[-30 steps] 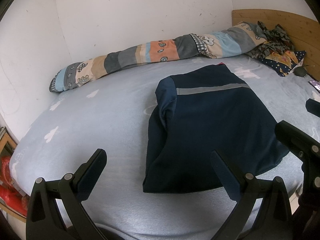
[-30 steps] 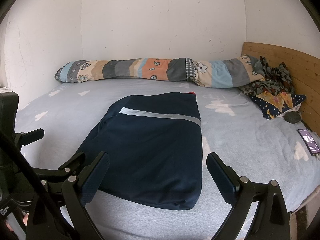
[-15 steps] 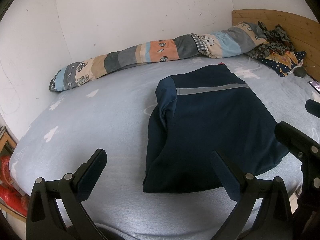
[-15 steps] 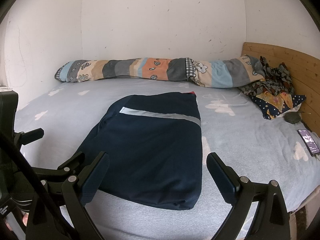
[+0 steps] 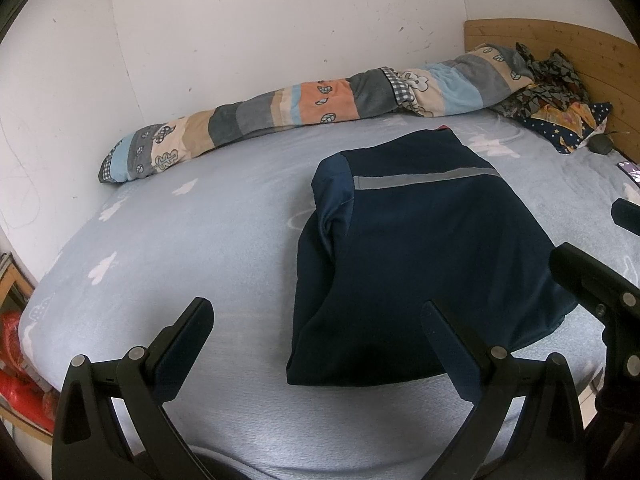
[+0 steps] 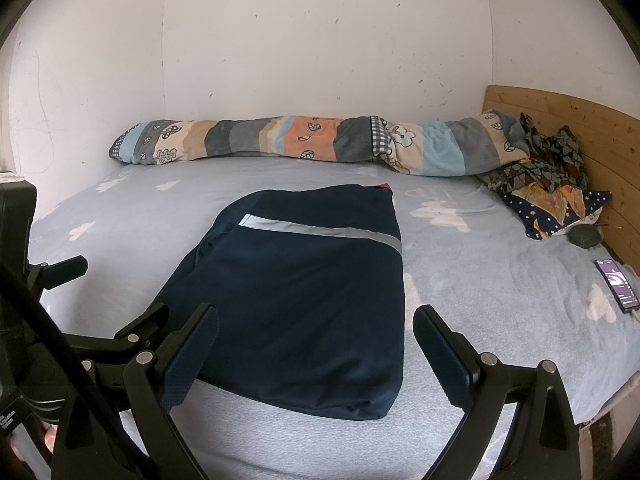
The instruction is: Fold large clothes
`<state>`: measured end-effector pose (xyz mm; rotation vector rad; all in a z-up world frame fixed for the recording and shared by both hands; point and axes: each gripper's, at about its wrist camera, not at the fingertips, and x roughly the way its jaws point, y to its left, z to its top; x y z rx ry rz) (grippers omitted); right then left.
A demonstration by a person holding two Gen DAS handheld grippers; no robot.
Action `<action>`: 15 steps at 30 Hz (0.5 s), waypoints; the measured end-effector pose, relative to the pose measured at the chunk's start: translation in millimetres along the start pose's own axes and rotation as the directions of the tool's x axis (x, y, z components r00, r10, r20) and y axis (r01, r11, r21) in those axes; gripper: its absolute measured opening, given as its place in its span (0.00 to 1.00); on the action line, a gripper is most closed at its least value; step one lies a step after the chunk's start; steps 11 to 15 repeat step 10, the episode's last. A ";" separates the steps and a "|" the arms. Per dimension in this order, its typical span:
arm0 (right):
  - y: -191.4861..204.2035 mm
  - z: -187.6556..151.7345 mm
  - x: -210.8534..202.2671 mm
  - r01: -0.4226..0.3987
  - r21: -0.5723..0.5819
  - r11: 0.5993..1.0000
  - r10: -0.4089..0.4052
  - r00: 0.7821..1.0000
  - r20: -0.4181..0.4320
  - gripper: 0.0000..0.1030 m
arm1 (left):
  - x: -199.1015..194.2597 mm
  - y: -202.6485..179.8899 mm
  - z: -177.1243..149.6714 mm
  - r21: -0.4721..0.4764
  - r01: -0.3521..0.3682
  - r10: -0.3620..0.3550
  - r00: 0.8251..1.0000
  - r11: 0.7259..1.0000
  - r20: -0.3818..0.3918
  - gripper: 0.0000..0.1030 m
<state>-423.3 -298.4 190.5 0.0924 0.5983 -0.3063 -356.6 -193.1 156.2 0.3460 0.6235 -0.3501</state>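
Note:
A dark navy garment (image 5: 424, 248) with a grey reflective stripe lies folded flat in a rough rectangle on the light blue bed sheet (image 5: 192, 240); it also shows in the right wrist view (image 6: 304, 292). My left gripper (image 5: 316, 316) is open and empty, held above the bed's near edge, just short of the garment's near left corner. My right gripper (image 6: 316, 324) is open and empty, above the garment's near edge. The right gripper's fingers (image 5: 588, 276) show at the right of the left wrist view.
A long patchwork rolled quilt (image 6: 304, 144) lies along the far wall. Crumpled patterned cloths (image 6: 548, 184) sit by the wooden headboard (image 6: 592, 128). A phone (image 6: 618, 286) with a cable lies on the sheet at the right edge. Red items (image 5: 20, 372) sit on the floor left.

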 end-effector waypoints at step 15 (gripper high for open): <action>-0.7 0.8 -0.5 -0.002 0.000 1.000 0.002 1.000 0.003 0.97 | -1.5 4.2 -2.2 -0.019 0.013 -0.013 1.000 1.000 -0.019 1.00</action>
